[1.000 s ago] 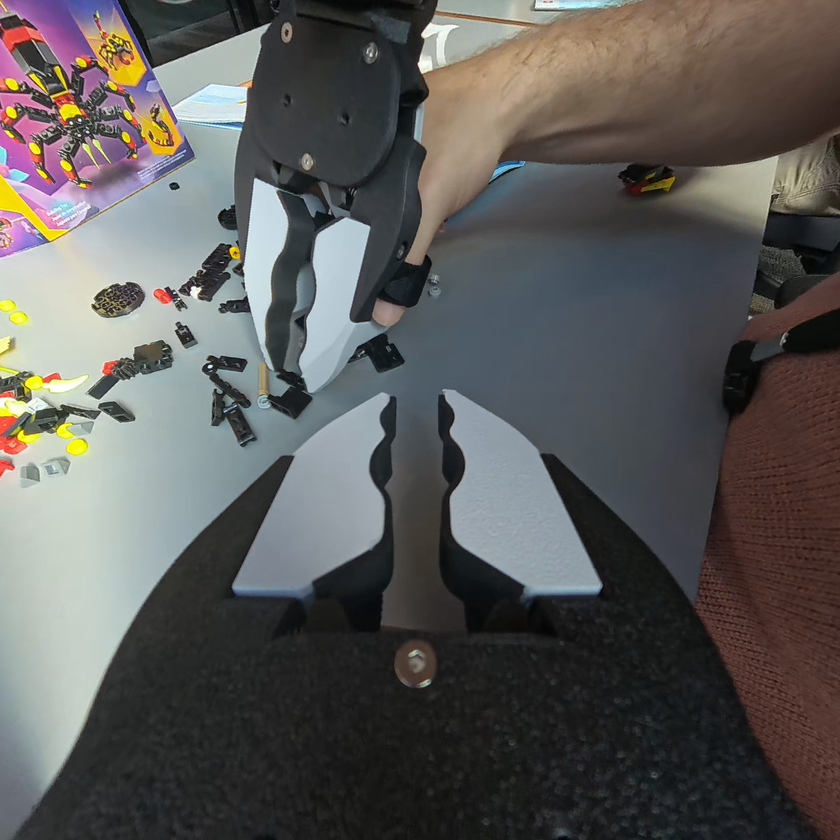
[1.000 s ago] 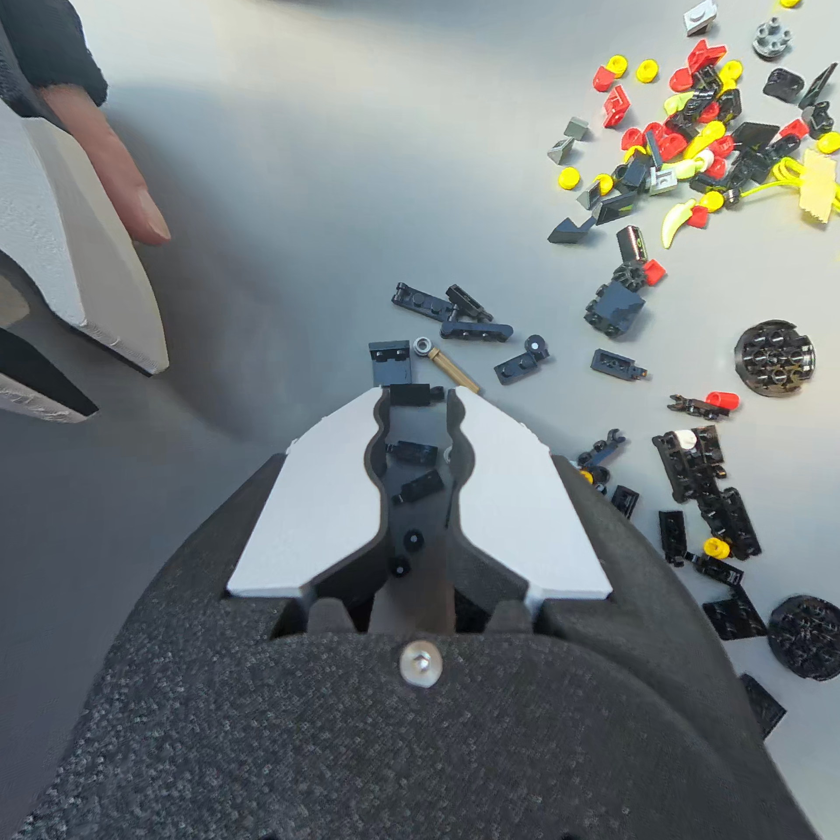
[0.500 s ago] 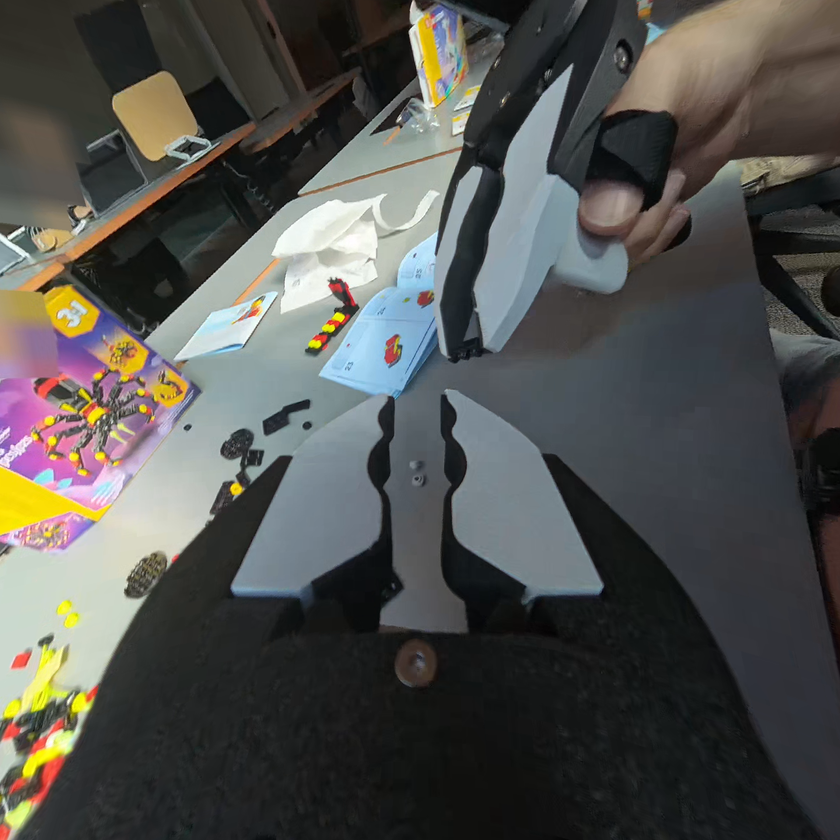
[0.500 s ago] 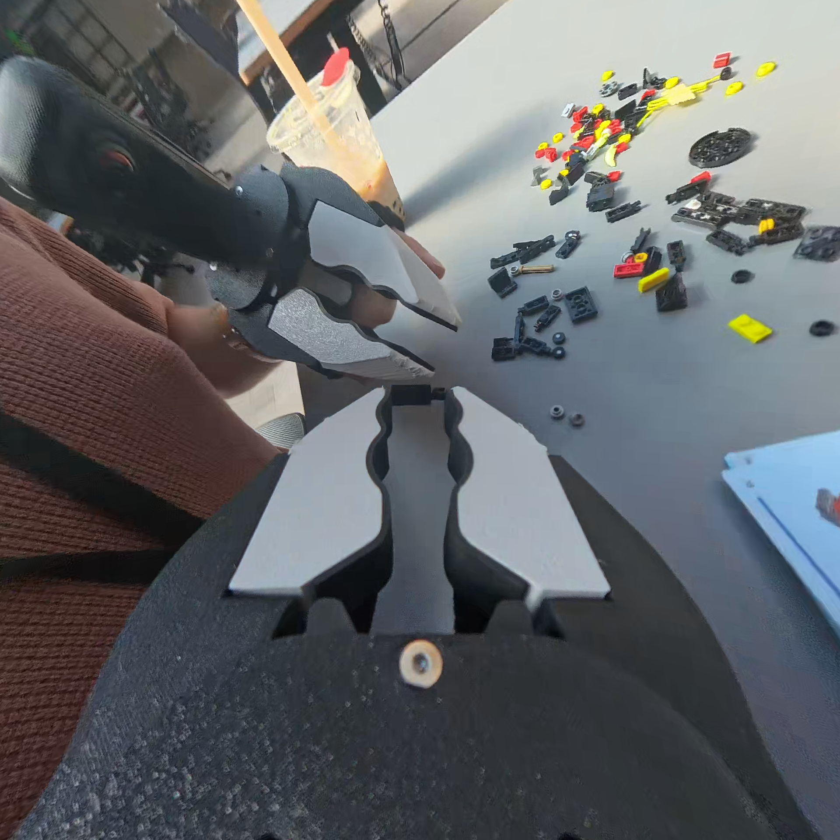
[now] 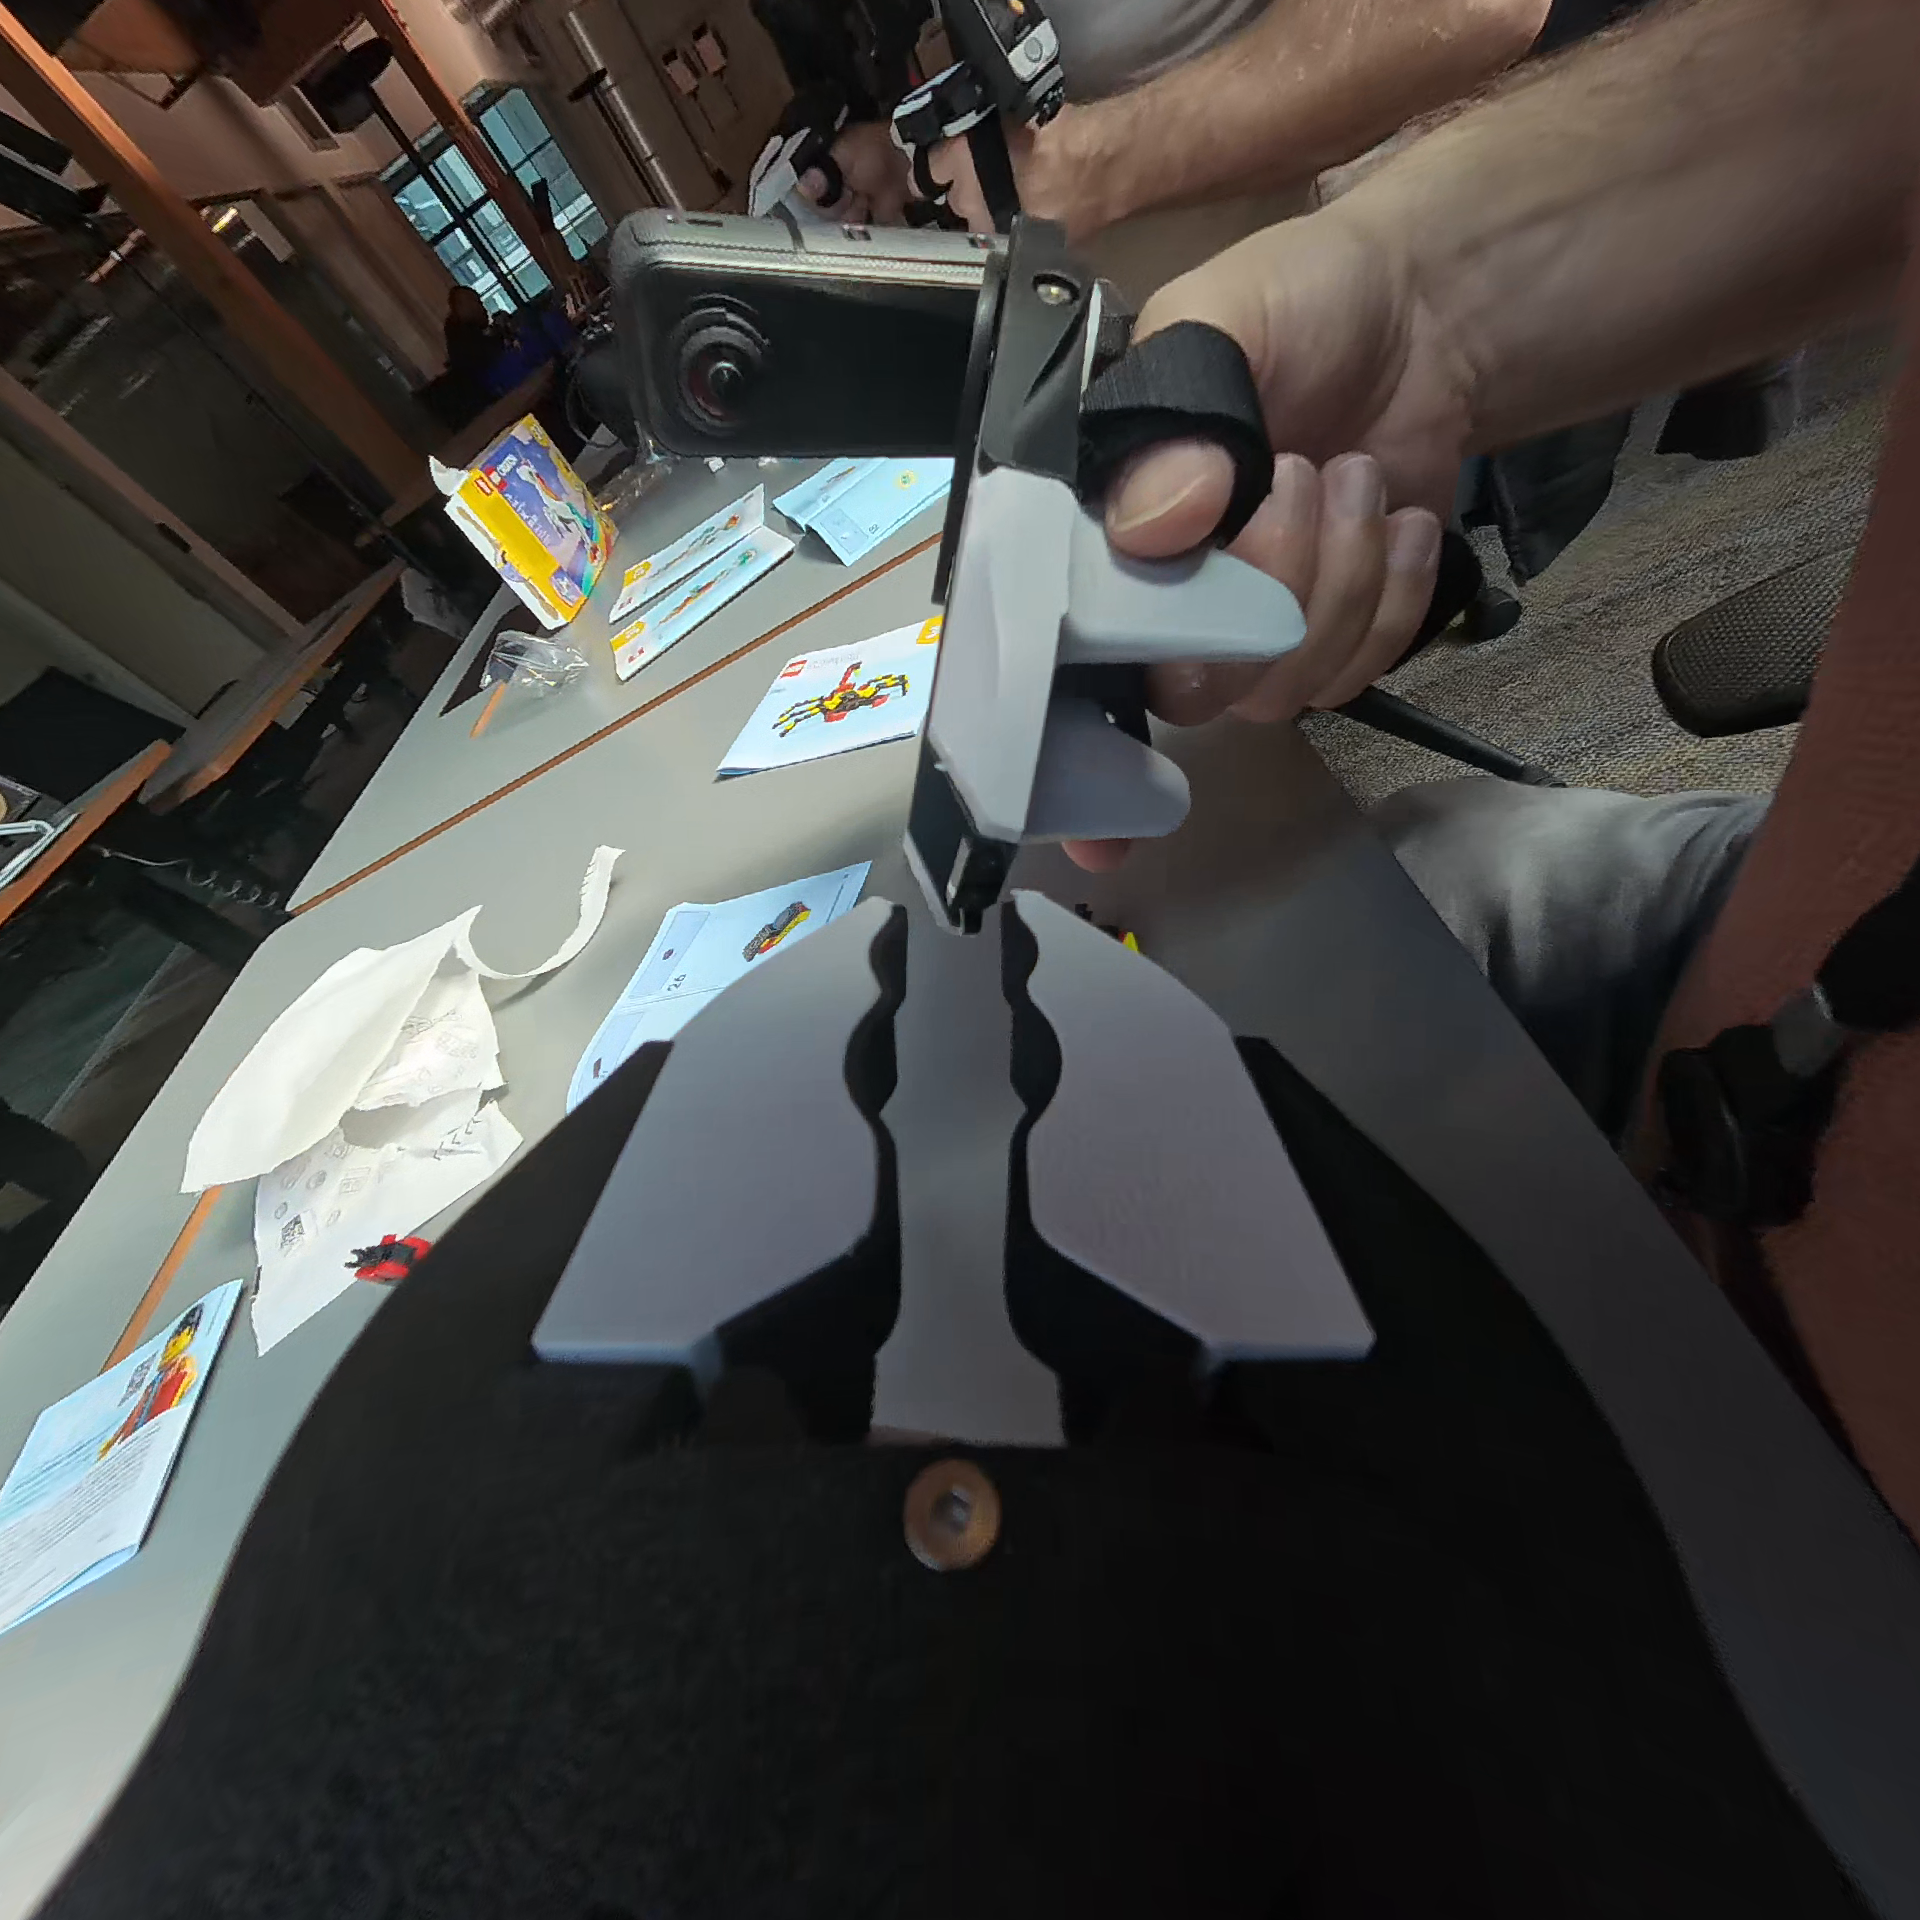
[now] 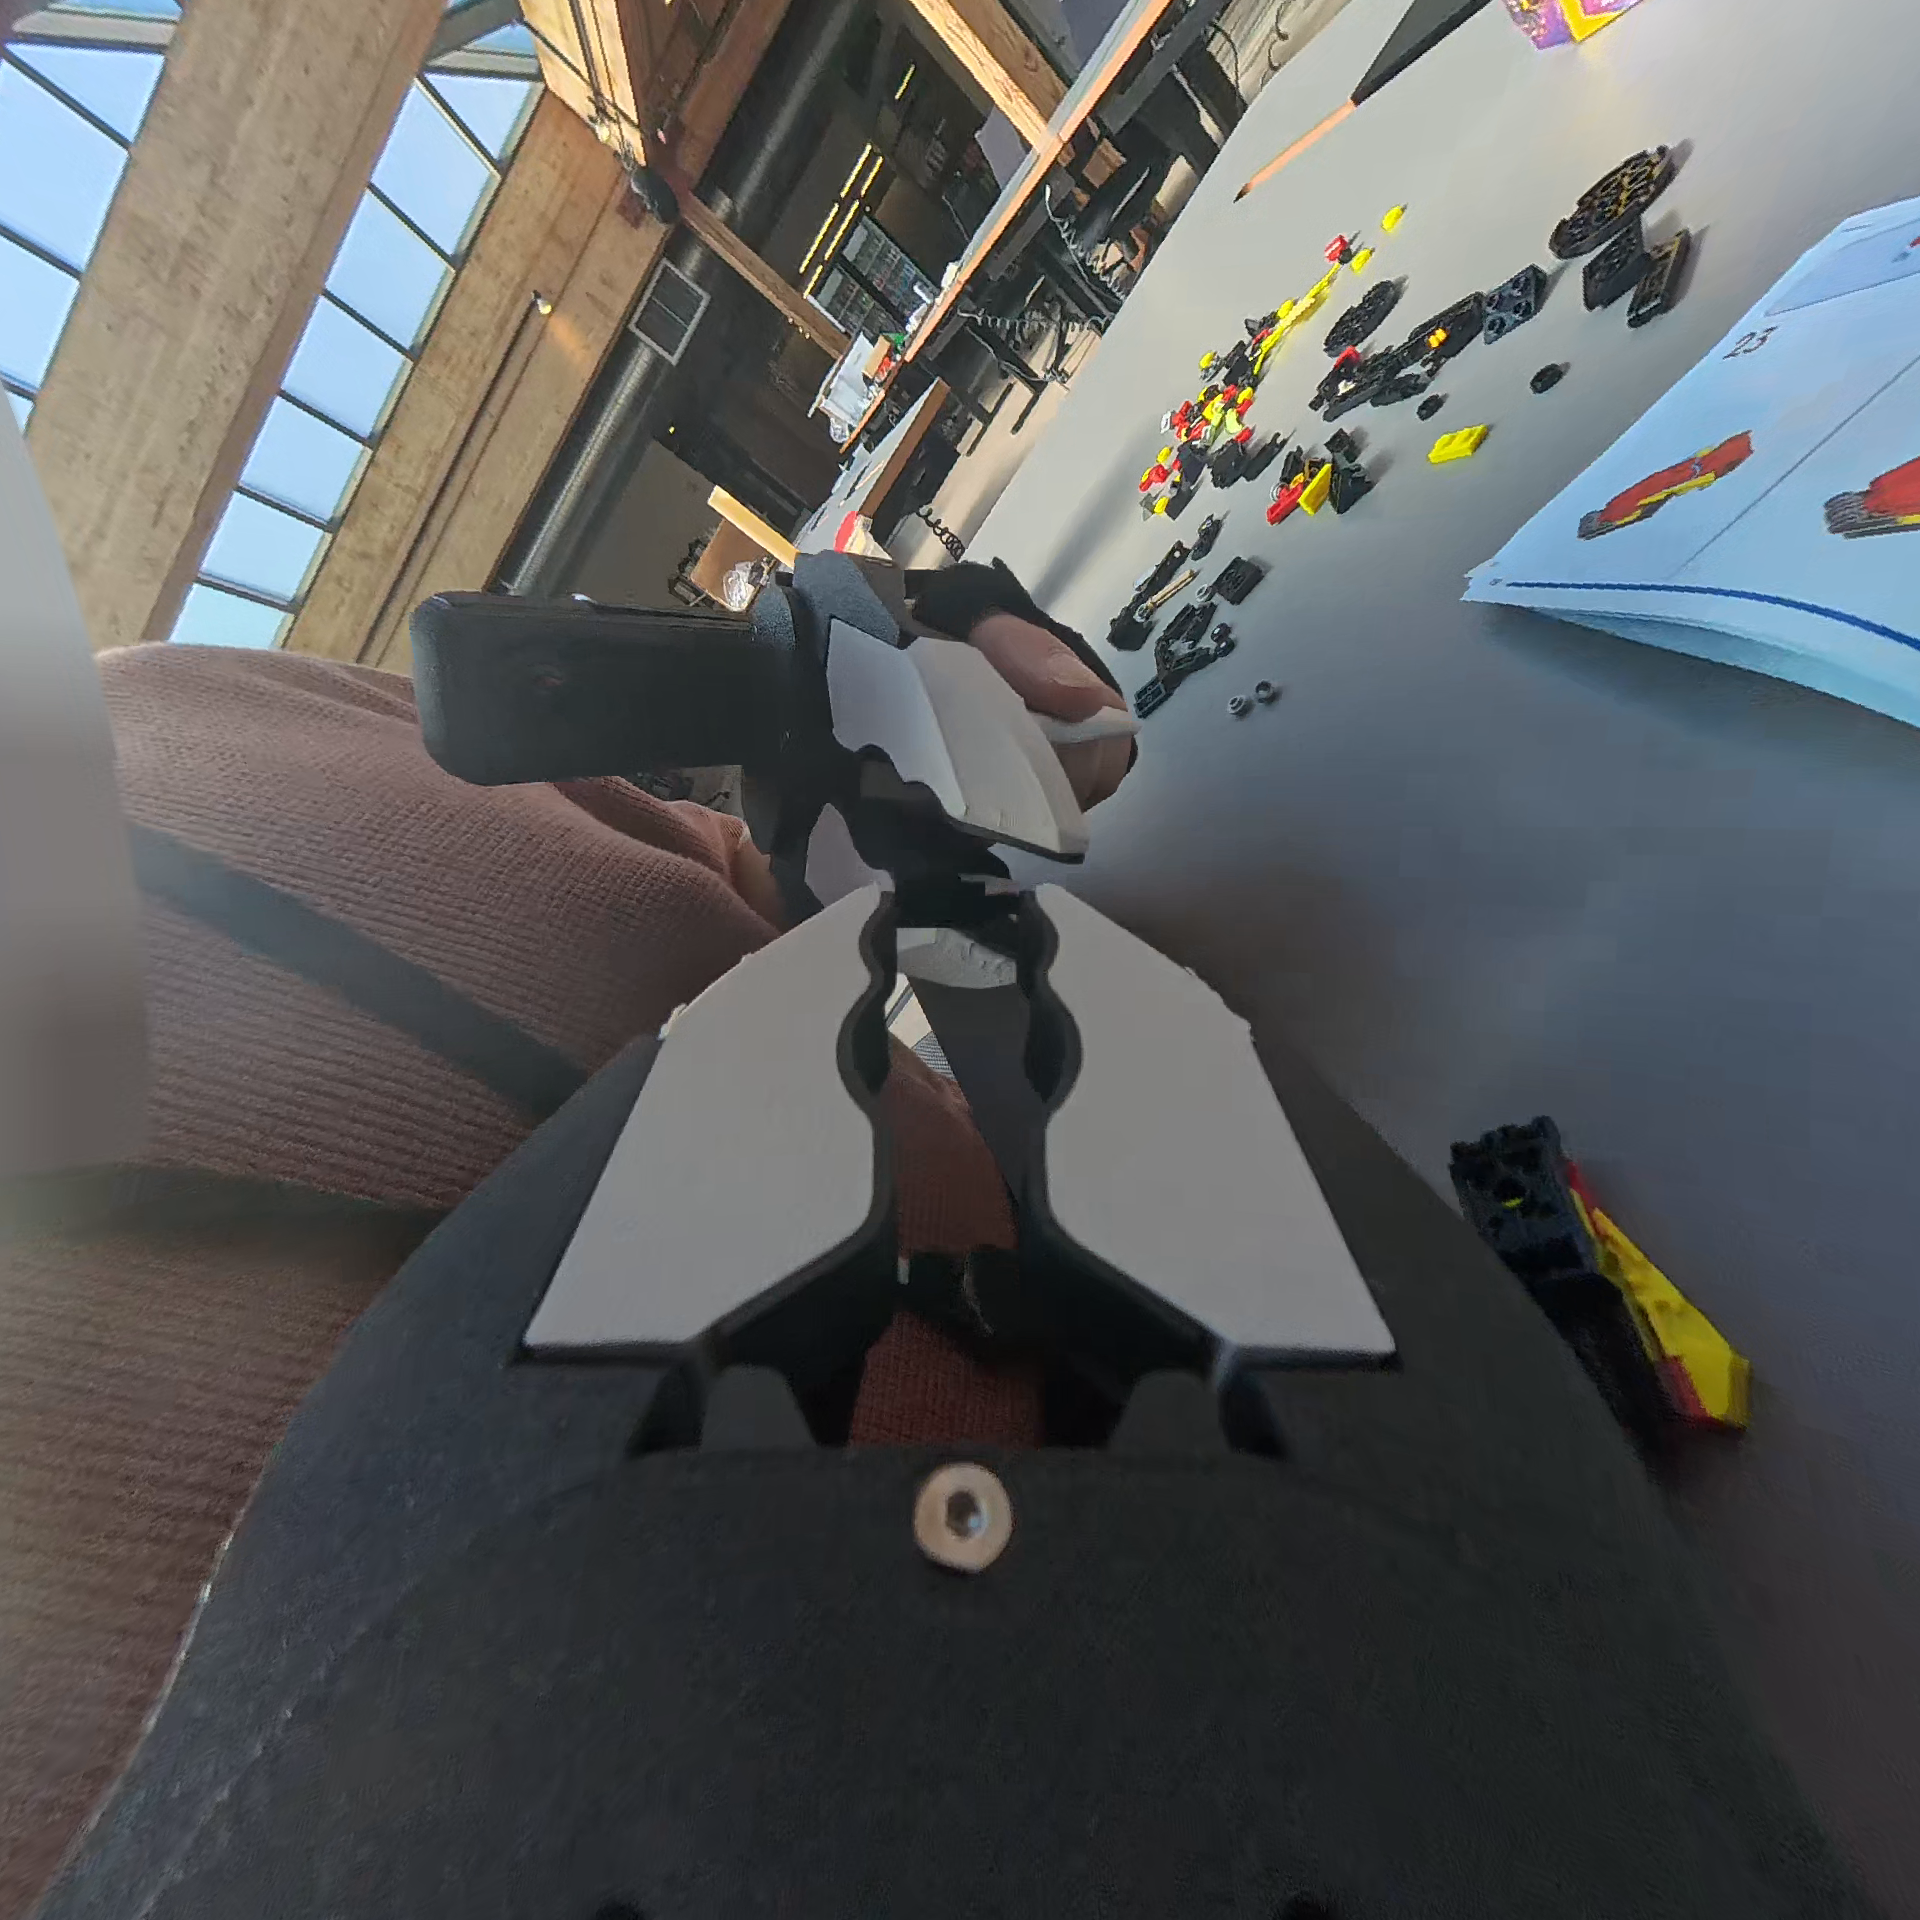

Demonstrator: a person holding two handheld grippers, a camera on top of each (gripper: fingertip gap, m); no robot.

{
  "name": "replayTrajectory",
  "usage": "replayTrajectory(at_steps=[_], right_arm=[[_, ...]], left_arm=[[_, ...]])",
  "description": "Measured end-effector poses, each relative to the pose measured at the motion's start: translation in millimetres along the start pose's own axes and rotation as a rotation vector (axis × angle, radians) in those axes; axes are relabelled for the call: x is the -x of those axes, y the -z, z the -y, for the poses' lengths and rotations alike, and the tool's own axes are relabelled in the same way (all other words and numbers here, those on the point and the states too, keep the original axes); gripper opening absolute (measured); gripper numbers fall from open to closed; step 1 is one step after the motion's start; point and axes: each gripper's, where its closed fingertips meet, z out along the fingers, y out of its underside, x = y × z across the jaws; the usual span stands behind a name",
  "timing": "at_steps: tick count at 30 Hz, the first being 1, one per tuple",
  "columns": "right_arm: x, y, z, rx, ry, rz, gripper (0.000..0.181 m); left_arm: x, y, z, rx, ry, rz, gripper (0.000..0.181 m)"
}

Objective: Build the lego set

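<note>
My right gripper (image 6: pixel 956 902) is shut on a small black lego piece (image 6: pixel 948 896), held in the air above the grey table (image 6: pixel 1455 935). In the left wrist view the right gripper (image 5: pixel 964 906) comes down from above, and its tip with the black piece (image 5: pixel 971 883) sits right at my left gripper's fingertips. My left gripper (image 5: pixel 956 914) is open with a narrow gap and holds nothing. Its white fingers (image 6: pixel 966 748) face the right wrist camera. A black, red and yellow partial build (image 6: pixel 1600 1278) lies on the table to the right.
Several loose black, red and yellow pieces (image 6: pixel 1299 416) lie far across the table. An open instruction booklet (image 6: pixel 1714 520) lies at right; it also shows in the left wrist view (image 5: pixel 727 966). A crumpled white paper bag (image 5: pixel 364 1060), a small red-black piece (image 5: pixel 384 1255) and more booklets (image 5: pixel 821 707) lie to the left.
My right gripper picked the small black piece out of the pile and lifted it. Both grippers rose and tilted, and now meet tip to tip in the air.
</note>
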Motion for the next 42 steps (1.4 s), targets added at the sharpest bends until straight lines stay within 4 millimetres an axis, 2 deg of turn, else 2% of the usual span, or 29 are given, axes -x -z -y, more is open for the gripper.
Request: replayTrajectory(at_steps=[1, 5, 7, 10, 14, 16, 18, 19, 22, 27, 32, 38, 42], right_arm=[[-4, 4, -1, -0.001, 0.001, -0.016, 0.021], [-9, 22, 3, -0.054, -0.058, 0.016, 0.022], [-10, 30, 4, -0.073, -0.048, 0.022, 0.028], [-15, 45, 10, -0.113, 0.107, -0.037, 0.030], [-23, 64, 19, -0.179, 0.376, -0.178, 0.026], [-17, 62, 21, -0.194, 0.490, -0.200, 0.023], [-8, 57, 24, -0.218, 0.506, -0.154, 0.022], [-7, 58, 31, -0.263, 0.555, -0.184, 0.019], [-1, 65, 44, -0.343, 0.881, -0.360, 0.009], [-2, 50, 33, -0.170, 1.210, -0.436, 0.016], [0, 48, 44, -0.178, 1.425, -0.541, 0.016], [-12, 38, 39, -0.105, 1.515, -0.600, 0.013], [-15, 39, 38, -0.111, 1.500, -0.598, 0.011]], left_arm=[[-1, -6, 1, -0.003, -0.008, -0.020, 0.013], [0, -23, 4, -0.037, 0.004, -0.071, 0.009], [0, -31, 4, -0.046, 0.037, -0.092, 0.008], [3, -38, 7, -0.077, 0.112, -0.109, 0.006], [15, -33, 19, -0.224, 0.338, -0.155, 0.006], [21, -29, 27, -0.312, 0.424, -0.177, 0.006], [24, -25, 33, -0.381, 0.485, -0.204, 0.006], [24, -24, 35, -0.404, 0.527, -0.226, 0.006], [22, -22, 39, -0.453, 0.706, -0.353, 0.006], [22, -18, 49, -0.529, 1.045, -0.575, 0.006], [21, -24, 46, -0.502, 1.169, -0.612, 0.006], [20, -25, 46, -0.514, 1.254, -0.651, 0.006], [20, -27, 44, -0.513, 1.291, -0.669, 0.007]])
